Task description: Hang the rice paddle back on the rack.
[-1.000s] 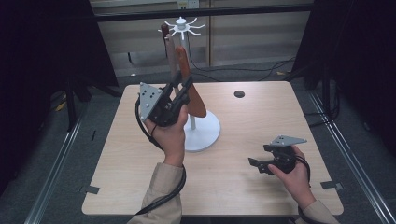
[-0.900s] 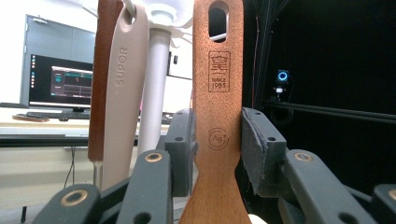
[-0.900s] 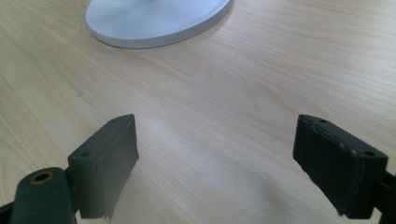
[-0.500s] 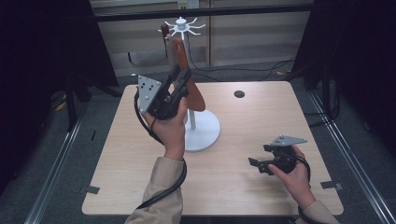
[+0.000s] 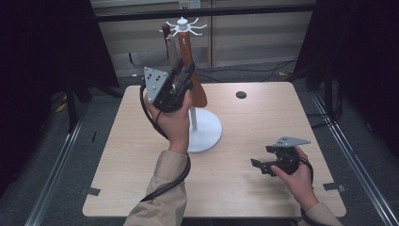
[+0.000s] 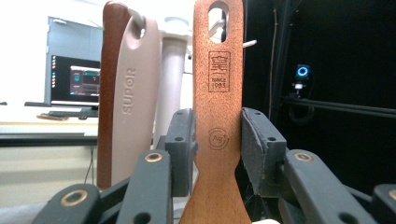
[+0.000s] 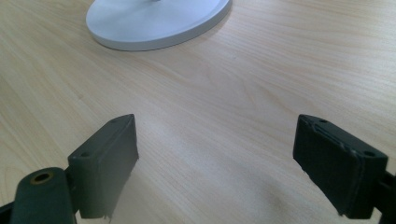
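Observation:
My left gripper (image 5: 187, 77) is raised beside the white hanging rack (image 5: 182, 24) and is shut on a reddish wooden spatula (image 5: 196, 87), which it holds upright. In the left gripper view both pads clamp the spatula's (image 6: 218, 116) flat handle at the left gripper (image 6: 217, 149). A white hook shows through the slot at the handle's top. A beige utensil marked SUPOR (image 6: 135, 102) and a dark brown one (image 6: 109, 70) hang just behind. My right gripper (image 5: 261, 165) rests low over the table's front right, open, with bare wood between its jaws (image 7: 215, 163).
The rack's round white base (image 5: 207, 134) stands mid-table and its edge (image 7: 159, 18) lies ahead of the right gripper. A small dark disc (image 5: 241, 94) sits near the far edge. Cables trail from both grippers. Dark frames flank the table (image 5: 117, 179).
My left gripper has lifted a little with the spatula toward the rack's top. The right gripper has stayed still.

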A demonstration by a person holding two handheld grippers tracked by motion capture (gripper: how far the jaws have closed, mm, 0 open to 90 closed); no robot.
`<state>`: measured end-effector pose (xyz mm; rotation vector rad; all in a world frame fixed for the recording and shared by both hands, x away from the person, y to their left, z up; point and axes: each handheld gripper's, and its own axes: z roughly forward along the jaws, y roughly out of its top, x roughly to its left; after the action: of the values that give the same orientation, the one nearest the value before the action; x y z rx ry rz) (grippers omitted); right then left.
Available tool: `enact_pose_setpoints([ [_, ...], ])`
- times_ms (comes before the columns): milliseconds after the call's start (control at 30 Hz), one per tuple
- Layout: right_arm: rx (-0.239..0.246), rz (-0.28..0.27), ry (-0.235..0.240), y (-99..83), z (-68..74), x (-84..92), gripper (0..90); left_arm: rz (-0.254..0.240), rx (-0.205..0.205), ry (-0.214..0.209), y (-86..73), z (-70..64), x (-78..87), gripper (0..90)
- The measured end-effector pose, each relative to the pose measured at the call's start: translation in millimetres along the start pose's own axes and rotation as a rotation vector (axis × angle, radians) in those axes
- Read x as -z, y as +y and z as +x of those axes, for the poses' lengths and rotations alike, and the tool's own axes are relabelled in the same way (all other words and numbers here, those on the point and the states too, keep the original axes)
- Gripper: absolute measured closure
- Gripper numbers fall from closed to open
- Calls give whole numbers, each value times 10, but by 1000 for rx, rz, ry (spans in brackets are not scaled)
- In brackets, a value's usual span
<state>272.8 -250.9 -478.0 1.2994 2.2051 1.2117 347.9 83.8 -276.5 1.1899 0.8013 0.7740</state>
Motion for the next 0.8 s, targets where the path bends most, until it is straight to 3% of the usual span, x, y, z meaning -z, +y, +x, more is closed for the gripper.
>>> enact_pose_setpoints([
  [233,6,1,2,4,2,-10,142,25,-12,13,-42,-1,-50,655],
  [500,7,2,0,7,7,-9,142,-8,-27,3,-79,22,8,648],
  [633,8,-1,2,15,11,-12,142,-15,-48,-15,-96,47,33,563],
  [800,13,3,-3,10,7,-16,142,-14,-43,-46,-119,53,87,510],
])
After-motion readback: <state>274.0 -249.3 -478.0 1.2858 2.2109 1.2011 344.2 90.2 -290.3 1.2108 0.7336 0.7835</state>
